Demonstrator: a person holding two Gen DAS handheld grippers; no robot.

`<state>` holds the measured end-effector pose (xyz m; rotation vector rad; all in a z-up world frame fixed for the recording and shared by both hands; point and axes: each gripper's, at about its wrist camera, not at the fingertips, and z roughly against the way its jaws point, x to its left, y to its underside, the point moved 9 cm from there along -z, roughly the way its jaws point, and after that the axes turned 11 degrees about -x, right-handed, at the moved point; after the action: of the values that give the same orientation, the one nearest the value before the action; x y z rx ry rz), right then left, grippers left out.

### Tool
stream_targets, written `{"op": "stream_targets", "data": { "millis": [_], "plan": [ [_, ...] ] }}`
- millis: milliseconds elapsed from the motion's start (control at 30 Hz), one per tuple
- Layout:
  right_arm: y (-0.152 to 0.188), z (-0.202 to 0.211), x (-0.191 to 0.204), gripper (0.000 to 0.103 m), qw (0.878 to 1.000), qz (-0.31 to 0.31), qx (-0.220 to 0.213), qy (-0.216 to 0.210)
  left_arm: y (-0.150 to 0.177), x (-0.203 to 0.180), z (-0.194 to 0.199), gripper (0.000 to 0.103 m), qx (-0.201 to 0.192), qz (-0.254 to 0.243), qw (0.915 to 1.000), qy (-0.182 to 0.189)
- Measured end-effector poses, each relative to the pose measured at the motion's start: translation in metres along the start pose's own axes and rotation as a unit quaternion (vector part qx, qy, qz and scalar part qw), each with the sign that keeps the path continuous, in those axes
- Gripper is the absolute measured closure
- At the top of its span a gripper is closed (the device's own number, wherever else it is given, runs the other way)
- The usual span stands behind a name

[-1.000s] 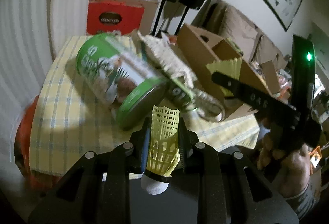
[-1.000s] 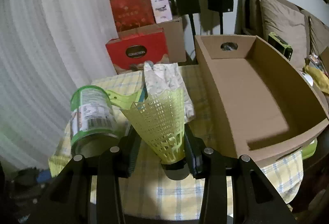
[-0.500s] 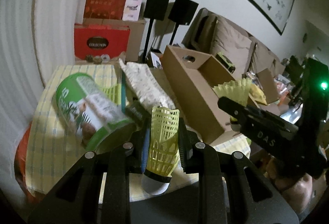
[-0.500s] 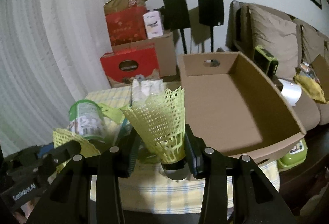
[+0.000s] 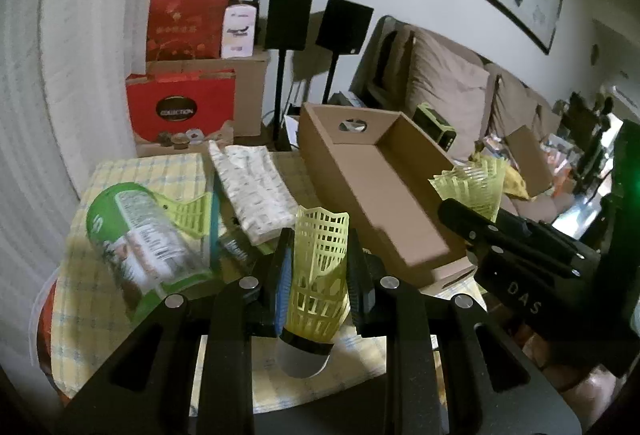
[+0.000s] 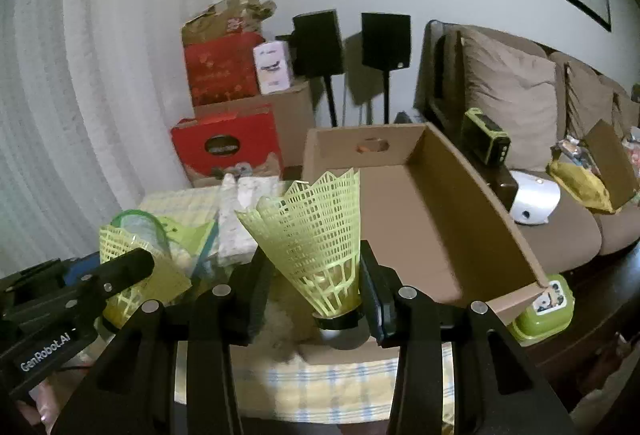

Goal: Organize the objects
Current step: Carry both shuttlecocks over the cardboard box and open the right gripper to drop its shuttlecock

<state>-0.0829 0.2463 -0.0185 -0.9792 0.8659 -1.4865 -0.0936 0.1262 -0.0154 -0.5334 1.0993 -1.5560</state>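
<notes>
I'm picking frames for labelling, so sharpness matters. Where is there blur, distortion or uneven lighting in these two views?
Left wrist view: the green can is smeared by motion, the held shuttlecock is sharp, and the cardboard box bows under the fisheye. Right wrist view: its shuttlecock is crisp, the room is dim, the corners are vignetted black.

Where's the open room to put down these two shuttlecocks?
The cardboard box floor looks bare between its walls. The checked tablecloth shows a bare strip behind the green can. Between can and box it is crowded: patterned cloth, another shuttlecock.
</notes>
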Motion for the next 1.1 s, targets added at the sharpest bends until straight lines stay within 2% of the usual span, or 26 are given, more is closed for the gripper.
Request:
{"op": "stream_targets", "data": {
  "millis": [600,1100],
  "plan": [
    [-0.006,-0.003,-0.08,0.061,0.998,-0.008,-0.001,0.055,-0.008,-0.078,-0.057,0.081,0.005,-0.017,0.9997,0.018],
    [0.004,-0.027,-0.115,0.061,0.996,-0.005,0.021,0.082,-0.002,-0.101,-0.096,0.08,0.015,-0.026,0.9995,0.004]
  ]
}}
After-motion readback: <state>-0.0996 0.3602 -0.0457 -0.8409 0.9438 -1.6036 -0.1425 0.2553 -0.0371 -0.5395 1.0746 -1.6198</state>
